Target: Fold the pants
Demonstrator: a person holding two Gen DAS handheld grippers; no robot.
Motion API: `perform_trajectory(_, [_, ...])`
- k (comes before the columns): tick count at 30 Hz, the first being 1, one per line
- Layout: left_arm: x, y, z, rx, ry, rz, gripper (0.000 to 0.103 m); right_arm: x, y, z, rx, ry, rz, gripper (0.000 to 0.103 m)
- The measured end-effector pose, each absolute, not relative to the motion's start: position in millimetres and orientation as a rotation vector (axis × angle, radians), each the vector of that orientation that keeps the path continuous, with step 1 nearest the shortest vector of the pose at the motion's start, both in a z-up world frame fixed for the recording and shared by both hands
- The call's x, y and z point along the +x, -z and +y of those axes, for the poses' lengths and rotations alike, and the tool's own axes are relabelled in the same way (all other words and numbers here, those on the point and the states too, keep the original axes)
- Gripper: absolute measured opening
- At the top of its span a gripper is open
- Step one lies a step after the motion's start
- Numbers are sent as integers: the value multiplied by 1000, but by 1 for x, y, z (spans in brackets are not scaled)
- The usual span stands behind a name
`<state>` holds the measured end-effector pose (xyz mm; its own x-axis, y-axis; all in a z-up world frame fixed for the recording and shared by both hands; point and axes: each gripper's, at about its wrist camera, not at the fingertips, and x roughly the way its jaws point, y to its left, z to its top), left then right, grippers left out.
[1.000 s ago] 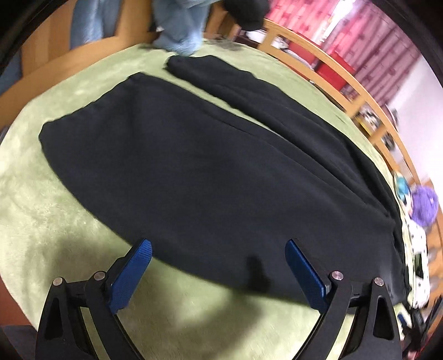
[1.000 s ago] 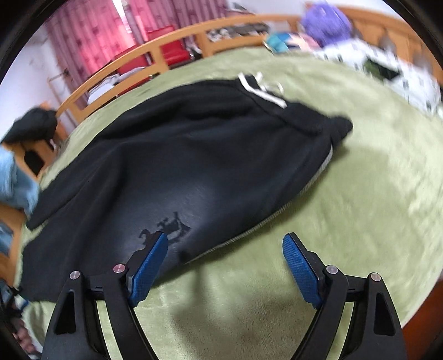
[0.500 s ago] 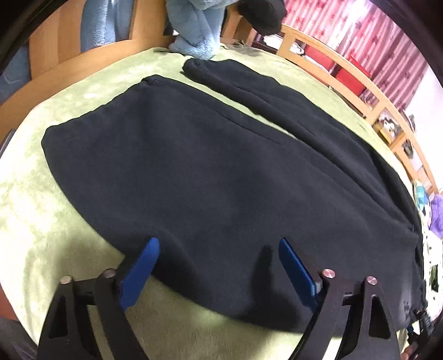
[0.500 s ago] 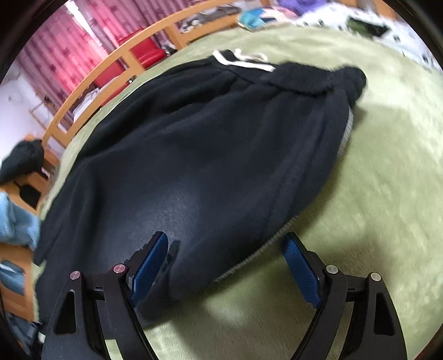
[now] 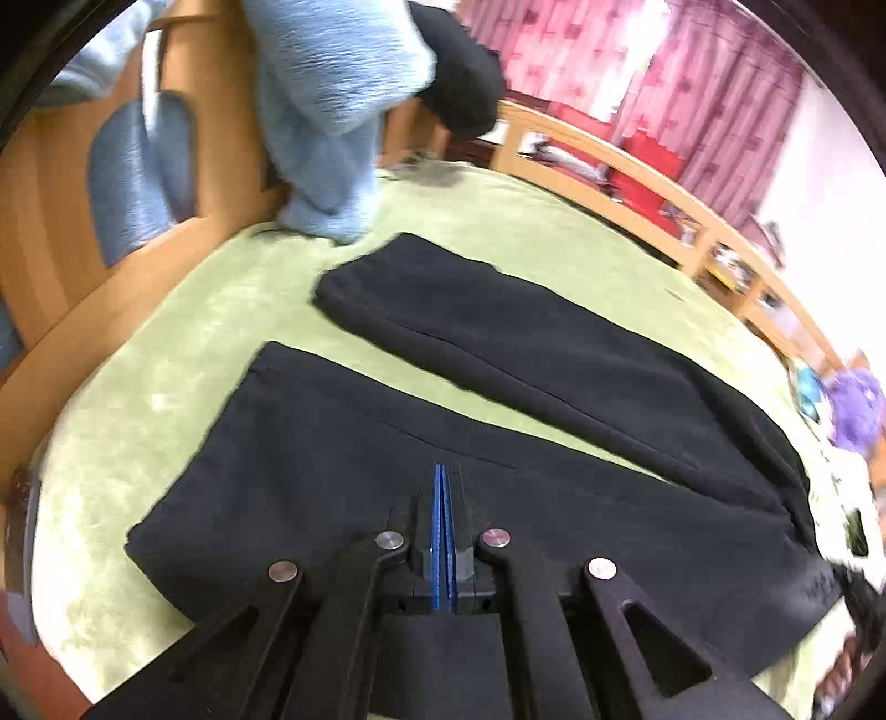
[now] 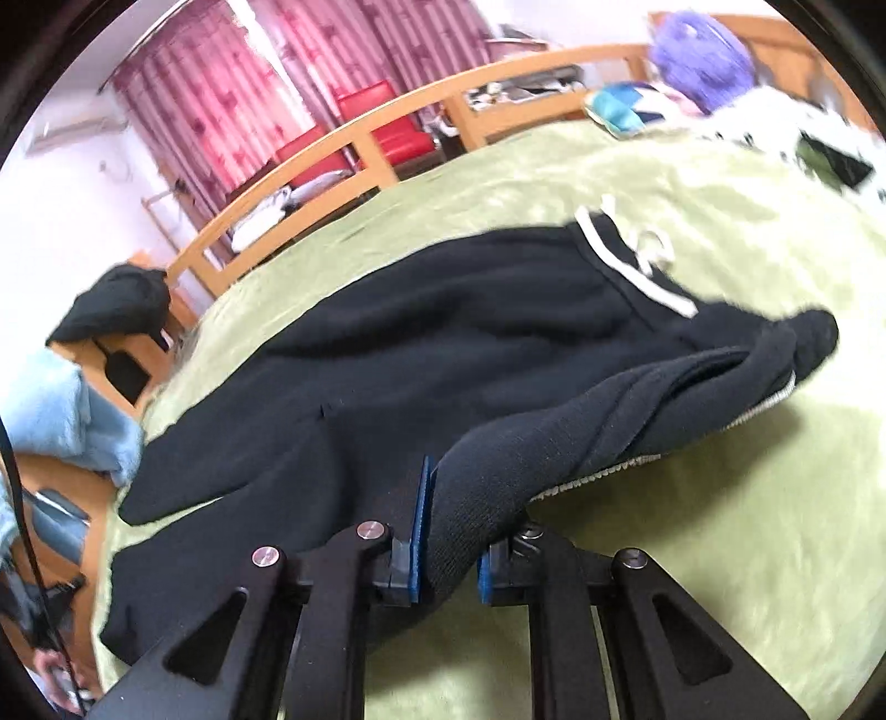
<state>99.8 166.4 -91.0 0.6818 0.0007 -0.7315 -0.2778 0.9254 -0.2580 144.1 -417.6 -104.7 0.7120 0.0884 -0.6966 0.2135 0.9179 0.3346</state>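
Black pants (image 5: 498,387) lie spread on a green blanket (image 5: 183,332), the two legs apart in a V. My left gripper (image 5: 444,498) is shut, its blue pads pressed together at the near edge of the near leg; cloth between them cannot be made out. In the right wrist view the pants (image 6: 443,343) show a white drawstring waistband (image 6: 637,266). My right gripper (image 6: 448,531) is shut on a thick fold of the pants' near side edge, lifted off the blanket.
A light blue garment (image 5: 326,111) and a black one (image 5: 459,83) hang over the wooden frame (image 5: 637,177) at the far end. A purple plush (image 6: 703,50) and a black-and-white cloth (image 6: 803,138) lie near the waistband. Red curtains stand behind.
Both grippers were open above the pants' near edge. They have come down and closed, the right one lifting a fold of cloth; the left view has moved toward the leg ends.
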Motion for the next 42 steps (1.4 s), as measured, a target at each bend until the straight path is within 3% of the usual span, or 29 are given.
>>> perform_trajectory(3, [87, 112, 161, -373, -150, 866, 2, 139, 108, -408, 372, 80, 788, 14])
perform_trajectory(5, [79, 130, 158, -413, -148, 930, 9, 131, 117, -413, 387, 95, 807, 14])
perform_trajectory(7, [65, 154, 156, -505, -149, 1005, 42, 119, 129, -416, 402, 120, 830, 15])
perform_trajectory(9, [50, 173, 155, -597, -146, 1037, 64, 108, 139, -418, 409, 140, 860, 15])
perform_trajectory(13, [22, 184, 149, -615, -153, 1002, 69, 91, 159, -429, 432, 171, 926, 19])
perform_trajectory(17, [25, 196, 155, -652, -186, 1026, 69, 87, 176, -435, 488, 195, 958, 23])
perform_trajectory(22, [36, 200, 162, -701, -228, 986, 67, 92, 189, -426, 478, 197, 975, 41])
perform_trajectory(23, [40, 200, 165, -717, -237, 976, 65, 96, 192, -425, 479, 200, 984, 39])
perform_trajectory(24, [43, 199, 169, -732, -253, 961, 48, 99, 194, -425, 481, 210, 992, 35])
perform_trajectory(25, [47, 197, 173, -736, -269, 950, 18, 101, 192, -425, 486, 211, 979, 14])
perform_trajectory(26, [52, 193, 176, -730, -272, 945, 11, 102, 186, -425, 499, 193, 957, 13])
perform_trajectory(29, [68, 169, 187, -778, -164, 887, 9, 108, 158, -424, 517, 150, 882, 12])
perform_trajectory(36, [159, 56, 155, -564, -42, 666, 9, 176, 93, -424, 485, 77, 754, 12])
perform_trajectory(42, [249, 18, 144, -501, -64, 581, 9, 270, 54, -432, 479, 79, 667, 12])
